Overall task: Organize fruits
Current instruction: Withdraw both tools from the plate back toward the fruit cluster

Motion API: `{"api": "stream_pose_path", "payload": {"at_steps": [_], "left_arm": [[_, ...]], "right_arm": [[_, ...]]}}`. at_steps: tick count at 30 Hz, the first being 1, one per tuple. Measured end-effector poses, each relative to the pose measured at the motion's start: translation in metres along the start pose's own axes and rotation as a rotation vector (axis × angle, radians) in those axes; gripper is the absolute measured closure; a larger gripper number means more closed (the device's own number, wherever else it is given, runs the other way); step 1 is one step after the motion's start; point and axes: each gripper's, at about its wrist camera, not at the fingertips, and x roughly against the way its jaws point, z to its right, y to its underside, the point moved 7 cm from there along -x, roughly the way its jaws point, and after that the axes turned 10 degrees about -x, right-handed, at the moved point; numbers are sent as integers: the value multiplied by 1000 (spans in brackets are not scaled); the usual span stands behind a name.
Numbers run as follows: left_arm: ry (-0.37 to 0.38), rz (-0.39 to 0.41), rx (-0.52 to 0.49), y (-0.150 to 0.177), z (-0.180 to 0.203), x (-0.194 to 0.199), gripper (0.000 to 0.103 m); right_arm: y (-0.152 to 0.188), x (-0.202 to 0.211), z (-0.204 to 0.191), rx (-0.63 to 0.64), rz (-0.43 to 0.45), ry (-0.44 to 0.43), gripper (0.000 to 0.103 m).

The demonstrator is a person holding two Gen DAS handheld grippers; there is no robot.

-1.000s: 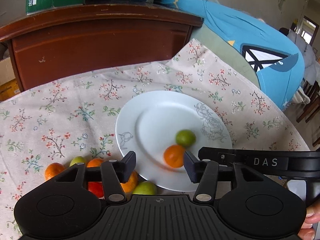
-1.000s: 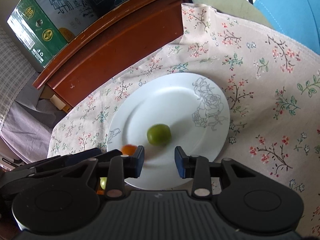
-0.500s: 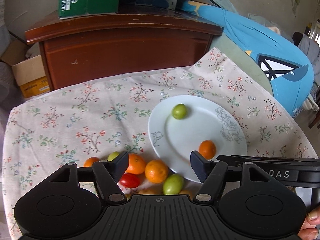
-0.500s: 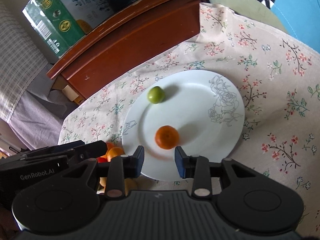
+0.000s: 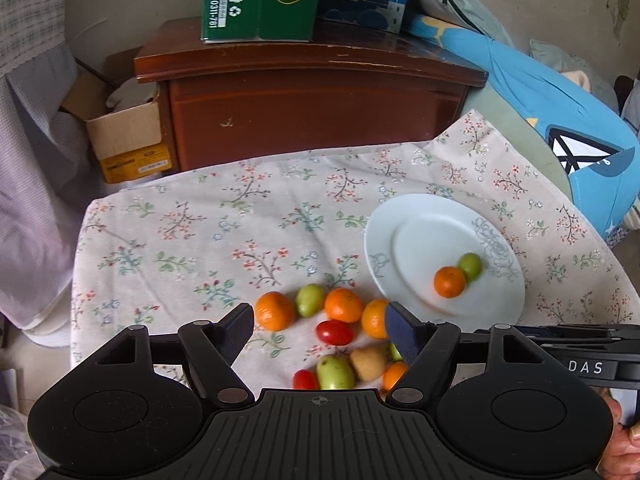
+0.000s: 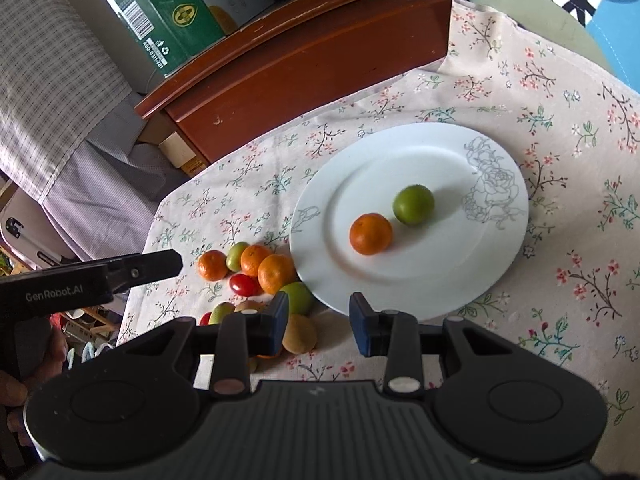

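Left gripper [image 5: 320,326] gapes wide, empty, over the fruit pile [image 5: 332,332]; right gripper [image 6: 318,322], half-open, empty, hovers at the plate's [image 6: 400,280] six o'clock rim.

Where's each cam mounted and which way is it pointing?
Left wrist: on the left tool, looking forward and down at the loose fruit pile on the tablecloth; open fingers and the person's thumb show.
Right wrist: on the right tool, looking down at the plate; open fingers, left tool alongside.
Shared: plate with orange and green fruit, pile, cabinet.
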Motion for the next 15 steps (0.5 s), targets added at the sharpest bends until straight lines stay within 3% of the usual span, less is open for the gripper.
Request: {"api": "stream_pose_path", "payload": {"at_steps": [8,15], "left_arm": [[32,-38,-29,27,4,2,30],[105,-76,-156,52,41,-8,31]], "right_arm": [[12,-7,-5,30,-38,-9,68],[17,-16,-9,43,-60,-25,68]]}}
